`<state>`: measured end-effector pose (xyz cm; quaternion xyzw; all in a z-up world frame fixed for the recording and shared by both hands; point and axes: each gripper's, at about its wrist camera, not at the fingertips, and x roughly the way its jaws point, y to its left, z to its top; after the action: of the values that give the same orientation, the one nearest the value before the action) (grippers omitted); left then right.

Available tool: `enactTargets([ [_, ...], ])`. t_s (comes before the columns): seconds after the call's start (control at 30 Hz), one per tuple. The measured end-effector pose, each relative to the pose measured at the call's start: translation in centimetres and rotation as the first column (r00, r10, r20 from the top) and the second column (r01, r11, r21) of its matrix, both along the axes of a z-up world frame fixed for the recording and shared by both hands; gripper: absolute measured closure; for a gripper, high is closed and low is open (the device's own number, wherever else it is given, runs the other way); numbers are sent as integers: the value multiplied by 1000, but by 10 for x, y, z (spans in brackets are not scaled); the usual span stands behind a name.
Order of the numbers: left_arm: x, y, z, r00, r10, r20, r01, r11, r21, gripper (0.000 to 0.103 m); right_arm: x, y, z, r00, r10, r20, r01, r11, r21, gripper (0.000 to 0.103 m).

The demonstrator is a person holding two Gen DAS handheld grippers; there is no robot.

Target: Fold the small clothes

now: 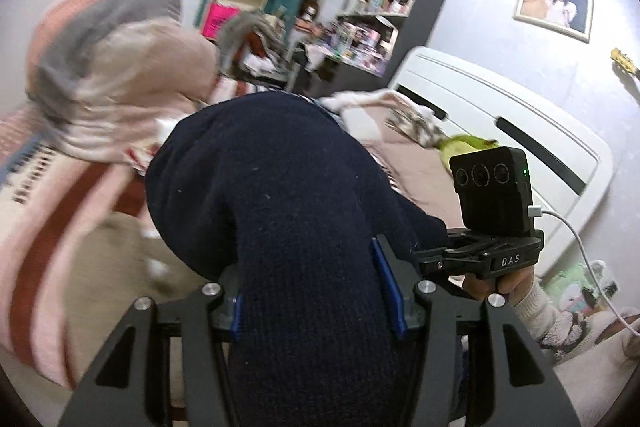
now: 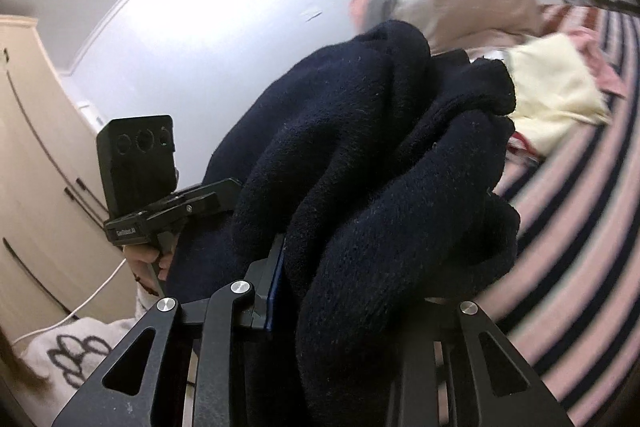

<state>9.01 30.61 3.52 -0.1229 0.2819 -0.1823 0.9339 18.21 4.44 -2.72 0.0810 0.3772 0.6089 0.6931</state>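
Observation:
A dark navy knit garment [image 1: 272, 195] hangs in the air between both grippers, above a striped bed cover [image 2: 580, 247]. My left gripper [image 1: 316, 291] is shut on one end of it, with the knit bulging over its blue pads [image 1: 386, 287]. My right gripper [image 2: 344, 283] is shut on the other end, which is bunched in thick folds [image 2: 380, 155] and hides the right finger. Each gripper shows in the other's view: the right one [image 1: 480, 259] and the left one [image 2: 160, 215].
A heap of pink, grey and beige clothes [image 1: 120, 59] lies on the bed behind the garment, with a cream piece [image 2: 552, 95] beside it. A white headboard [image 1: 500, 119], a dark shelf unit [image 1: 400, 19] and a beige wardrobe [image 2: 36, 167] stand around the bed.

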Motion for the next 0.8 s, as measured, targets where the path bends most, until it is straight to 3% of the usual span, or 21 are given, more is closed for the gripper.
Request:
enactTargets([
  [0.2, 4, 70, 2, 996, 93, -10, -93, 996, 14, 54, 15, 84, -2, 997, 74, -8, -74, 997, 3, 79],
  [0.4, 18, 122, -30, 989, 131, -69, -132, 991, -5, 54, 25, 136, -23, 994, 103, -23, -104, 993, -54, 79],
  [0.63, 39, 147, -78, 977, 149, -153, -154, 988, -19, 53, 39, 158, -48, 993, 98, -65, -106, 985, -137, 79],
  [0.8, 44, 157, -88, 976, 153, -157, -161, 986, -44, 50, 50, 160, -61, 995, 75, -61, -84, 983, -162, 71],
])
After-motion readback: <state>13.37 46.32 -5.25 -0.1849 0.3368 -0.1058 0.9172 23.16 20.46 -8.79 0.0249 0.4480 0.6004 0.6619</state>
